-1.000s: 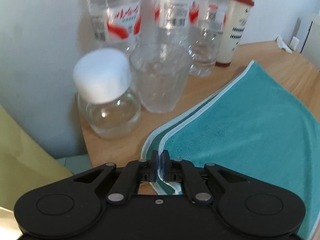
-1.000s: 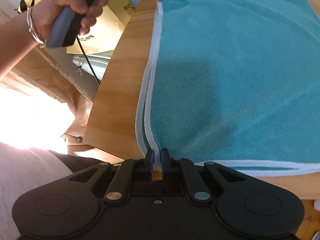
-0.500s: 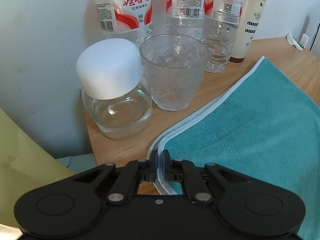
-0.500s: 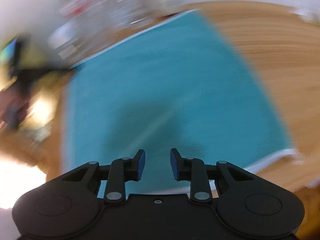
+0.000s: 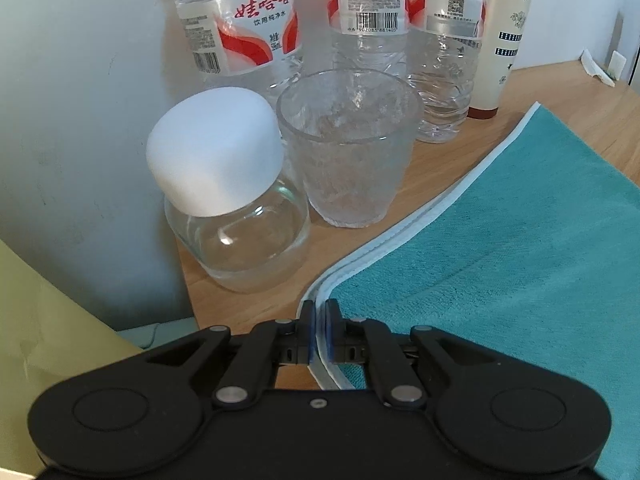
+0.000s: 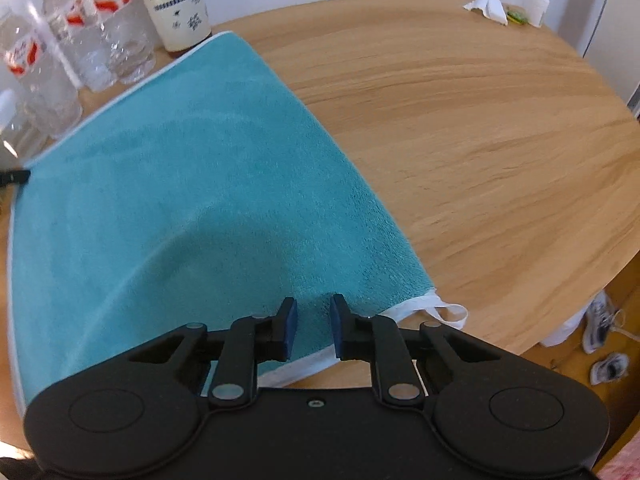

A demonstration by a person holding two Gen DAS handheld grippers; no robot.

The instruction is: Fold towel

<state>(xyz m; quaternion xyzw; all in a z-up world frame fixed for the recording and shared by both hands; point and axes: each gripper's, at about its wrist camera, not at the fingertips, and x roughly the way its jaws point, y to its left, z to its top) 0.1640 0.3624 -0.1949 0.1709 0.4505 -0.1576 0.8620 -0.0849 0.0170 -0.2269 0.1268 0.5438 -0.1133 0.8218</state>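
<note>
A round wooden table point(image 6: 460, 128) stands against a pale wall point(image 5: 80, 100), its grain running in long curved bands. Most of its far right side is bare. A teal towel point(image 6: 180, 184) with a white hem lies flat over the left part of the table, already doubled, two hemmed layers stacked at its left edge.

On the left, the left gripper point(image 5: 319, 330) sits low at the table's rim, fingers pressed together on the towel's white-edged corner, the doubled hem running up between the blue pads. The right gripper point(image 6: 313, 330) hovers over the towel's near edge, close to the corner where a small white loop point(image 6: 452, 314) pokes out onto the wood; its fingers are spread with nothing between them.

Just beyond the left gripper stands a squat glass jar point(image 5: 236, 236) with a white lid, and beside it a frosted plastic cup point(image 5: 348, 152), both near the towel's hem but apart from it. Behind them, along the wall, is a row of clear water bottles point(image 5: 368, 32) with red-and-white labels, then a cream cup with a dark red base point(image 5: 500, 40) close to the towel's far corner. Across the table by the wall lies a crumpled tissue point(image 6: 488, 6). Down on the floor at the right, past the table's edge, a pair of shoes point(image 6: 604, 340) is visible.
</note>
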